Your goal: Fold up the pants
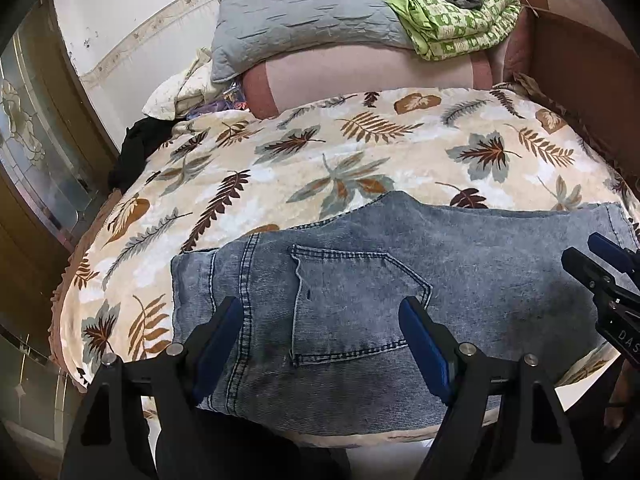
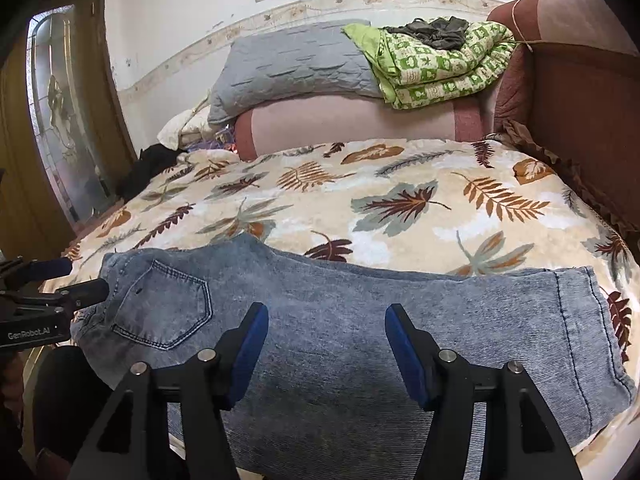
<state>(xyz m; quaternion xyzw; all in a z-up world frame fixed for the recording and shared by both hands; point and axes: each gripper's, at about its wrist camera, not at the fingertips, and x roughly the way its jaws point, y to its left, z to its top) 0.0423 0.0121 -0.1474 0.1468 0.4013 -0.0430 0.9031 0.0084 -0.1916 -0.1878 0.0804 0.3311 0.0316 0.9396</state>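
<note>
The jeans [image 1: 360, 292] lay folded in a flat band along the near edge of the bed [image 1: 320, 152], back pocket [image 1: 352, 304] up. Their near edge was hidden behind the grippers. The left gripper [image 1: 320, 320] and right gripper [image 2: 326, 326] stood wide, empty, above the denim.

Left wrist cam: close above jeans [image 1: 360, 280] waistband end, angled down across bed [image 1: 360, 152] toward pillows and wall. Right wrist cam: same heading, over the hem end. Overlap: jeans, leaf blanket, grey pillow [image 2: 292, 68], green quilt [image 2: 440, 68]; each sees the other gripper at frame edge.
</note>
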